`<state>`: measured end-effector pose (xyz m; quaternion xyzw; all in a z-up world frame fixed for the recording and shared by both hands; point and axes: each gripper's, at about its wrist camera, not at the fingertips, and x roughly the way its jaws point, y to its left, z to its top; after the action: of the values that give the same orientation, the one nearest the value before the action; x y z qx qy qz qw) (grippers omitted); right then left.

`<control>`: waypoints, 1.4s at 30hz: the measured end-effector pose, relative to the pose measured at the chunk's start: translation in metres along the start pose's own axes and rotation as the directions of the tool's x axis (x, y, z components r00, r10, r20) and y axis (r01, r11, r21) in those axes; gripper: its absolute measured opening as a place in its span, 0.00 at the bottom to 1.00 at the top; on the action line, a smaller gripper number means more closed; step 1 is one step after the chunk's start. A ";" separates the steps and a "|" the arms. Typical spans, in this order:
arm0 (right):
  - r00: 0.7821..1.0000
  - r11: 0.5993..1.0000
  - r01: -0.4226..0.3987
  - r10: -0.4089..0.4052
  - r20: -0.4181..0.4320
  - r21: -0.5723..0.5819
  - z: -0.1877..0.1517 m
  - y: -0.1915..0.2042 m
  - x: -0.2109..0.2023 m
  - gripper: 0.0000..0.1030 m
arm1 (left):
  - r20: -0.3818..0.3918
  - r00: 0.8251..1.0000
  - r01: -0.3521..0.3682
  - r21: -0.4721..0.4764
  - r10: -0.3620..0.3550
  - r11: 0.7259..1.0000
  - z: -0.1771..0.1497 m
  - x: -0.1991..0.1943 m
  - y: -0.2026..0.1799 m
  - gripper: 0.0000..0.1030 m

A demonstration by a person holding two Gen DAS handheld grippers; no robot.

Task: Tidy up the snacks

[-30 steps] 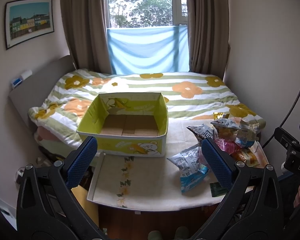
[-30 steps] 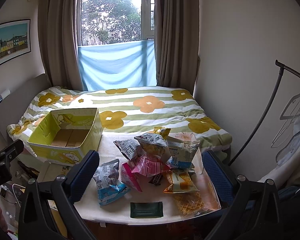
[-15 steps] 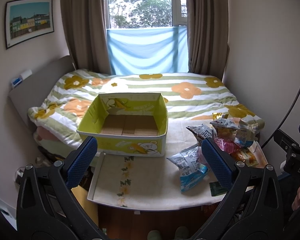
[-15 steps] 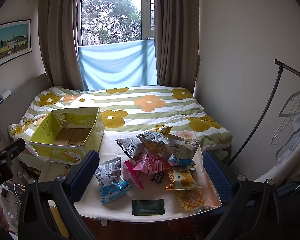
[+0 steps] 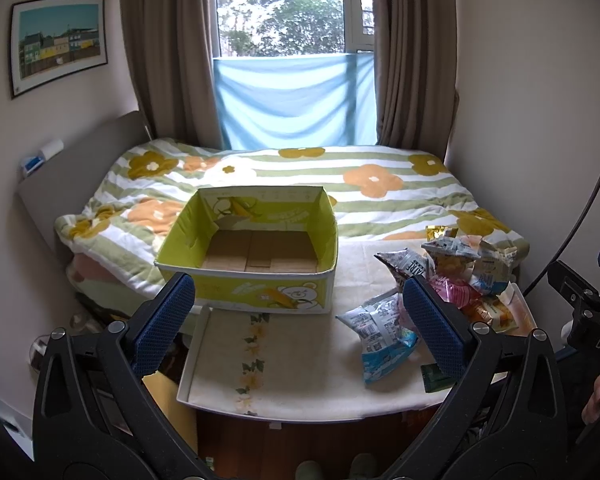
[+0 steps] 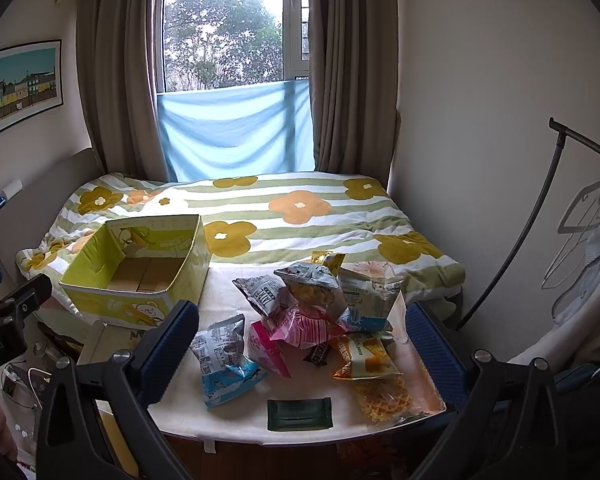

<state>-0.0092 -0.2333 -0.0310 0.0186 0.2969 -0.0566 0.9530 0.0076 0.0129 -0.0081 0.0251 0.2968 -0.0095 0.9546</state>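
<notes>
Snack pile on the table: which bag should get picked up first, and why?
Probably the right tool should dip toward the blue and silver bag. Both tools are open and hold nothing, the yellow box has no snacks in it, and that bag lies apart at the pile's near left edge, closest to the box.

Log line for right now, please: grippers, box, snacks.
left gripper: open, holding nothing | right gripper: open, holding nothing | yellow box: no snacks inside | snack pile: on table, right of box
</notes>
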 end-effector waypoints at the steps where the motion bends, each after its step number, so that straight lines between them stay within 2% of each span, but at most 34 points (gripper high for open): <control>1: 1.000 1.000 0.000 0.000 0.000 0.000 0.000 0.000 0.000 1.00 | 0.000 1.000 0.000 0.000 0.000 1.000 0.000 0.000 0.000 1.00; 8: 1.000 1.000 0.001 -0.001 0.001 0.001 0.000 0.000 0.000 1.00 | -0.003 1.000 0.005 -0.002 -0.005 1.000 0.000 0.002 0.001 1.00; 14: 1.000 1.000 0.020 -0.020 -0.017 0.009 -0.001 0.001 0.000 1.00 | -0.096 0.994 0.053 0.010 -0.052 0.999 -0.004 0.025 0.002 1.00; 18: 0.996 0.998 0.043 -0.040 -0.076 0.041 -0.005 -0.001 0.010 1.00 | -0.180 0.976 0.126 -0.001 -0.124 0.992 -0.011 0.046 0.002 1.00; 22: 0.993 0.995 0.076 -0.070 -0.097 0.060 -0.015 -0.010 0.019 1.00 | -0.239 0.954 0.186 -0.003 -0.182 0.982 -0.020 0.069 -0.003 1.00; 28: 0.987 0.993 0.086 -0.074 -0.143 0.082 -0.037 -0.035 0.049 1.00 | -0.339 0.917 0.217 -0.021 -0.211 0.976 -0.042 0.109 -0.029 1.00; 35: 0.972 0.996 0.070 -0.054 -0.227 0.062 -0.060 -0.076 0.107 1.00 | -0.416 0.890 0.186 -0.047 -0.189 0.981 -0.068 0.159 -0.067 1.00; 42: 0.943 0.999 0.018 -0.008 -0.334 0.029 -0.075 -0.104 0.176 1.00 | -0.485 0.862 0.114 -0.098 -0.147 0.989 -0.091 0.216 -0.094 1.00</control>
<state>0.0796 -0.3487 -0.1927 0.0408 0.4532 -0.0637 0.8882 0.1306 -0.0770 -0.2093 -0.0249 0.5303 -0.0577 0.8455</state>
